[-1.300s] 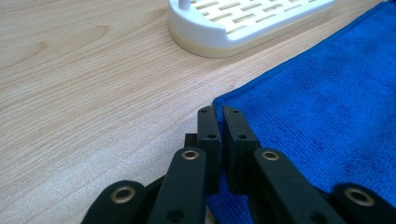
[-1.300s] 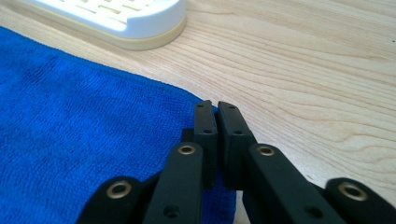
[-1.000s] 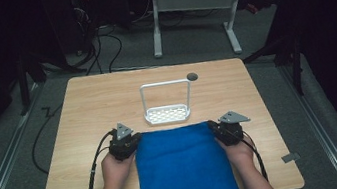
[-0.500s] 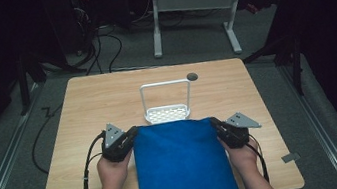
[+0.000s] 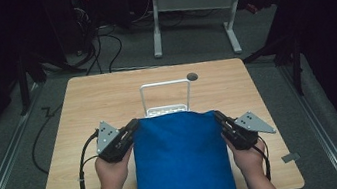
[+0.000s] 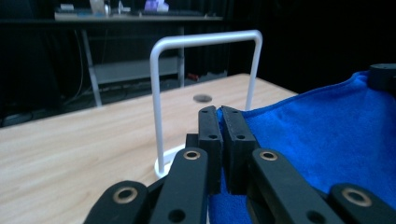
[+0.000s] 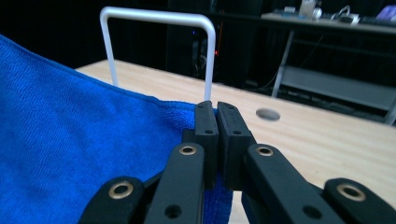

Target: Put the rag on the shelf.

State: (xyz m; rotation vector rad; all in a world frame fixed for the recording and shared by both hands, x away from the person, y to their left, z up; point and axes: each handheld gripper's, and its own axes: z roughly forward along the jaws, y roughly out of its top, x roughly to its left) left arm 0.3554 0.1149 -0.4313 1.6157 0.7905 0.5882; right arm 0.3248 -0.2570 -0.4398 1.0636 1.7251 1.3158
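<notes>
High view: the left gripper (image 5: 130, 127) and right gripper (image 5: 219, 116), jaws shut on the cloth's (image 5: 181, 158) far corners, have carried it forward; its edge now reaches the rack (image 5: 166, 97) just ahead, likely for draping.

One wooden table (image 5: 106, 98) carries one blue towel (image 5: 183, 163) and one white wire rack (image 5: 166, 97), and the tabletop has one round cable hole (image 5: 192, 77). Two hand-held grippers are at the towel, the left gripper (image 5: 133, 125) and the right gripper (image 5: 218, 115), each with two black jaws and one grey three-cornered plate. Two hands hold them, and one white-legged desk (image 5: 194, 7) stands behind the table.
</notes>
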